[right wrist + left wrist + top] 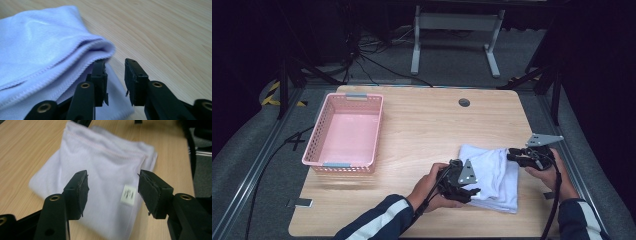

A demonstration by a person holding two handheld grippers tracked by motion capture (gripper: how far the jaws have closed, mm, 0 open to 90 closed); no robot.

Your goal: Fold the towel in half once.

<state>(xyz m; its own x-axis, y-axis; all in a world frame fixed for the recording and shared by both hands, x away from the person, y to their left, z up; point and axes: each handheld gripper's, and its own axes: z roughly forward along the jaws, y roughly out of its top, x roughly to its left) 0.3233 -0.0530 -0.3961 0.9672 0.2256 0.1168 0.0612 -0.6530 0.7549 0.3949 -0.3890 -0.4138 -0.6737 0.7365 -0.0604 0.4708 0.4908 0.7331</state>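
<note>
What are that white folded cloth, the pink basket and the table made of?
The cloth looks like soft fleecy fabric, perhaps microfibre: fuzzy matte surface, stitched hems, a sewn-on label. The basket seems to be moulded plastic, given its even pink colour and perforated walls. The table shows pale wood grain, though it may be laminate rather than solid wood.

basket (346, 133) lies left on the table (422, 130), towel (492, 175) right.
</note>
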